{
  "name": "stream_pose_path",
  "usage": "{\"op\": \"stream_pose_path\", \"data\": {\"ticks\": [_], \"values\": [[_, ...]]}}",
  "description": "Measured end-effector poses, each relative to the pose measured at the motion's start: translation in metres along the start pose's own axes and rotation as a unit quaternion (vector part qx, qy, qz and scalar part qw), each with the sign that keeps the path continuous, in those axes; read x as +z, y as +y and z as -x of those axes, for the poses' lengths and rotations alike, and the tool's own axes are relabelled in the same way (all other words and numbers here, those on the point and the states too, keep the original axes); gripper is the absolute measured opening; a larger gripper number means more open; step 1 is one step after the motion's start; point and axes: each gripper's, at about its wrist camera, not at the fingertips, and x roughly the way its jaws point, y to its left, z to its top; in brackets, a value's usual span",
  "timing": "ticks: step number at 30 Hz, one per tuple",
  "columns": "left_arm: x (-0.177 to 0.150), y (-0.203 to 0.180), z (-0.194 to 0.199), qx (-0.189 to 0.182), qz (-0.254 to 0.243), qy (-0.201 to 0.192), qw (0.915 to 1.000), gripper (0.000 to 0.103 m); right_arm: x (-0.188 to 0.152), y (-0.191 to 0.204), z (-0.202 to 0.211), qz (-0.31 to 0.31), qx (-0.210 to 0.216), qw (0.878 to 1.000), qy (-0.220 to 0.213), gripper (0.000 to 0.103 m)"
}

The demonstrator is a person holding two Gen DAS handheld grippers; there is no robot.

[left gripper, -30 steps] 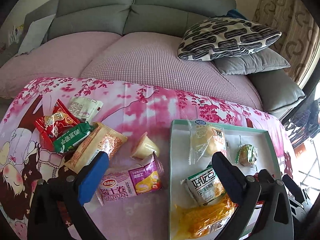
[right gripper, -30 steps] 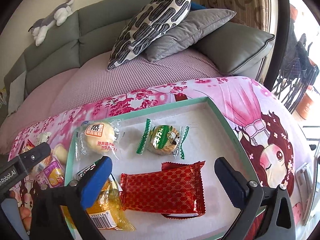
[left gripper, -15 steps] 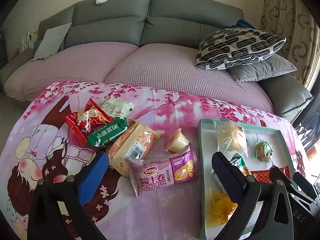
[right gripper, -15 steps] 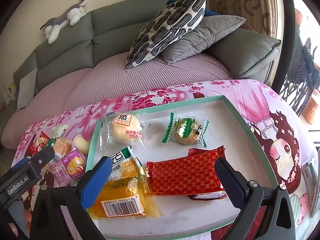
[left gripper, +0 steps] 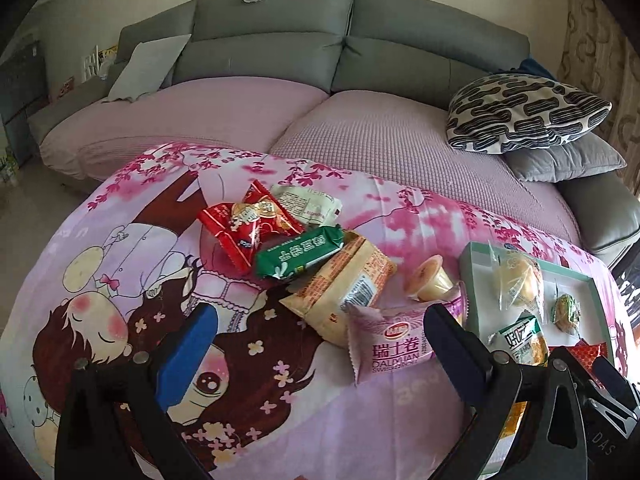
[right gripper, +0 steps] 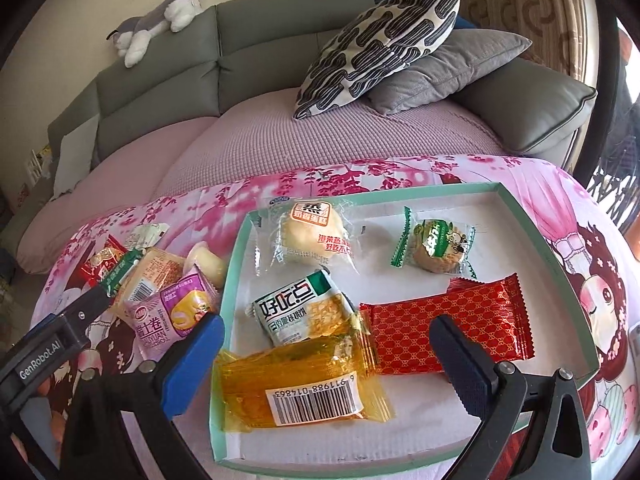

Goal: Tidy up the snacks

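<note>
Both views had drawn back from the table, each tool (left [left gripper: 316, 344], right [right gripper: 326, 354]) gaping and empty; five snacks lay in the tray [right gripper: 532, 236], six packets [left gripper: 332, 276] remained outside beside it.

Five snacks [right gripper: 304, 308] in tray [right gripper: 230, 292] (others beside).

Left tool [left gripper: 316, 344] wide apart, nothing between its blue pads [left gripper: 188, 354], both fingers level, angled downward. Right tool [right gripper: 328, 356] likewise spread wide and empty, pads [right gripper: 460, 364] level, tilted downward. In the right wrist view the left tool's black body [right gripper: 52, 344] shows at lower left, just beside the right tool; tools not touching.
</note>
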Motion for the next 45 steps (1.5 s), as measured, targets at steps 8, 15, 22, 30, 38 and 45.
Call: {"op": "stream_pose_path", "data": {"ticks": [8, 15, 22, 30, 38, 45], "values": [[0.003, 0.025, 0.001, 0.034, -0.001, 0.0, 0.9994, 0.102, -0.002, 0.024, 0.002, 0.026, 0.028, 0.999, -0.008, 0.103], [0.001, 0.039, -0.005, 0.024, 0.008, 0.003, 0.9997, 0.102, -0.005, 0.045, -0.001, 0.055, 0.049, 0.997, -0.008, 0.103], [0.002, 0.049, -0.011, 0.026, 0.021, -0.004, 0.9994, 0.103, -0.008, 0.073, -0.009, 0.109, 0.048, 0.993, -0.011, 0.103], [0.003, 0.057, -0.02, 0.009, 0.033, 0.004, 0.9994, 0.103, -0.011, 0.102, -0.019, 0.157, 0.052, 0.986, -0.019, 0.103], [0.002, 0.057, -0.037, 0.013, 0.035, 0.043, 0.9984, 0.103, -0.014, 0.121, -0.04, 0.18, 0.059, 0.982, -0.002, 0.103], [0.002, 0.063, -0.045, 0.001, 0.054, 0.058, 0.9969, 0.102, -0.016, 0.129, -0.053, 0.182, 0.063, 0.981, 0.008, 0.103]]}}
